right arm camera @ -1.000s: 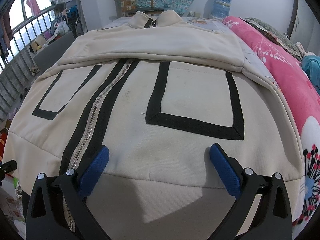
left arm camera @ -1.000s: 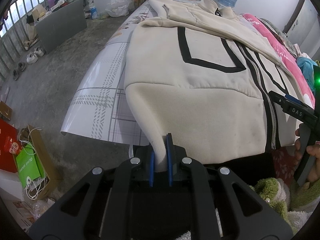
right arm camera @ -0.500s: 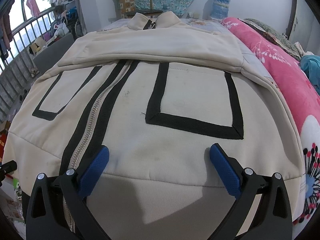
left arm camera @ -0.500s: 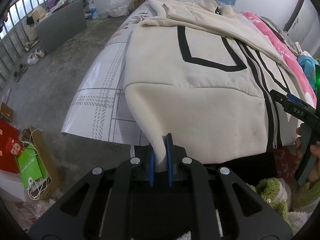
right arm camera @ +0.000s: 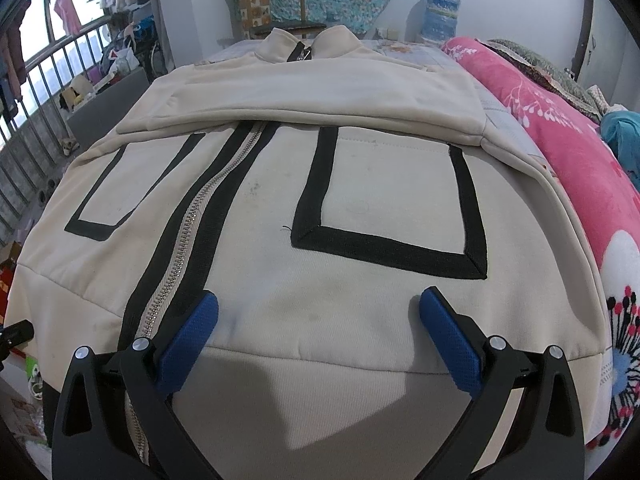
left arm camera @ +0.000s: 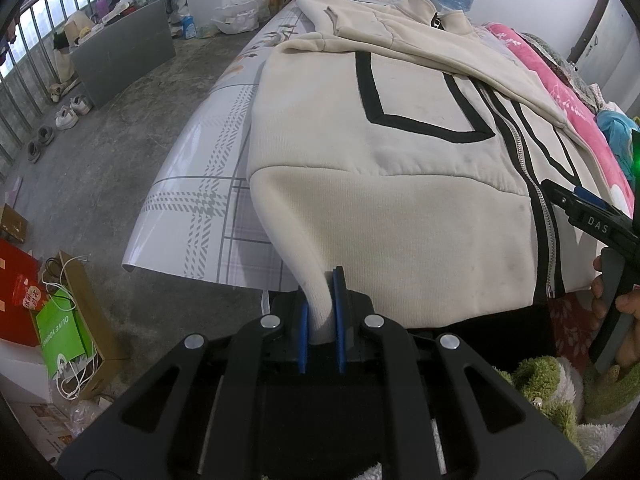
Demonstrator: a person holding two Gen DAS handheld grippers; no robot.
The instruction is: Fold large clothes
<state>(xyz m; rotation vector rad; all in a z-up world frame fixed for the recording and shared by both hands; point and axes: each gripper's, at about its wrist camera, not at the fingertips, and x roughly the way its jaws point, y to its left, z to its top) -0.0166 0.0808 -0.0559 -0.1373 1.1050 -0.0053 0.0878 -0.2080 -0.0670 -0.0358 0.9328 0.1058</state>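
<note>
The cream zip-up jacket point(right arm camera: 360, 184) with black pocket outlines lies flat, front up, on the bed point(left arm camera: 208, 184), its collar at the far end and its sleeves folded across the chest. My left gripper point(left arm camera: 321, 312) is clamped on the jacket's near left hem corner, pulling it off the edge. My right gripper point(right arm camera: 316, 332) hovers over the near hem with its jaws wide apart, holding nothing.

Soft window daylight, sharp focus, fisheye-bent edges.

A bed point(left arm camera: 200, 184) with a checked sheet carries a cream jacket point(right arm camera: 320, 208) and pink blanket point(right arm camera: 560, 148).
</note>
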